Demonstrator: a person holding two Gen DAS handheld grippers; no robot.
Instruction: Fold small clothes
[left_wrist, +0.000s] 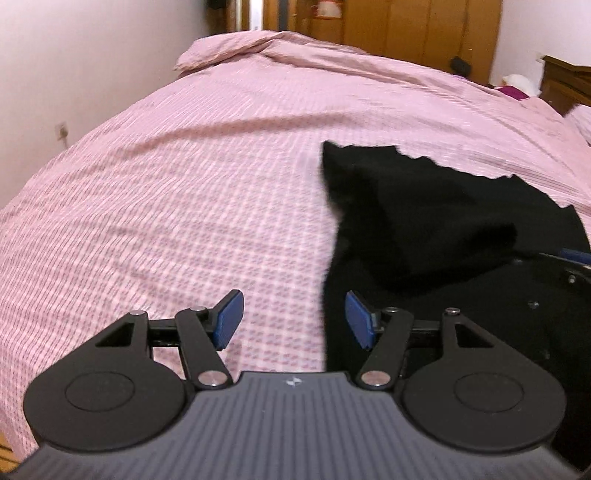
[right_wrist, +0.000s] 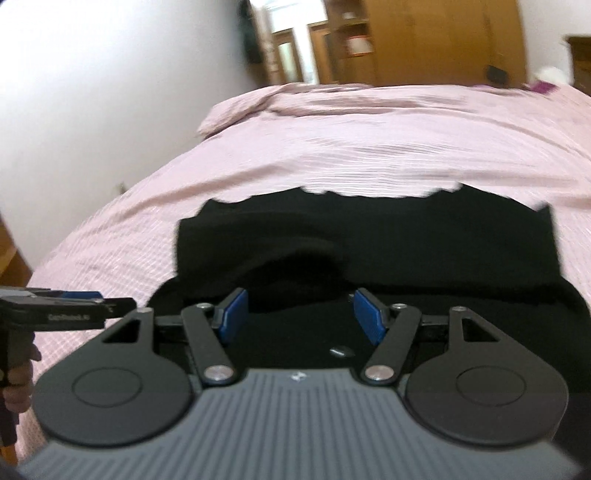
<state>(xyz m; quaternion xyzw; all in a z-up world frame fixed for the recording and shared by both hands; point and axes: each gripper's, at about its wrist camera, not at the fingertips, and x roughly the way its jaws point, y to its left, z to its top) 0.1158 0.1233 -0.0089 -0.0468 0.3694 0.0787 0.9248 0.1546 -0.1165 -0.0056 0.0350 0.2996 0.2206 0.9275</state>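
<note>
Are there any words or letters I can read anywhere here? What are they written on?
White lettering on the side of the left gripper: too blurred to read for certain.
Small white logo, no letters, on the grey body of the right gripper.
Nothing readable on the black garment or pink bedcover.

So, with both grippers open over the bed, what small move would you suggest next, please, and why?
Probably bring the left gripper across to the black fabric garment's near left edge. Its fingers stand apart and empty over the pink checked bedspread, and the right gripper, also open and empty, already hovers over the garment, which looks only partly folded.
</note>
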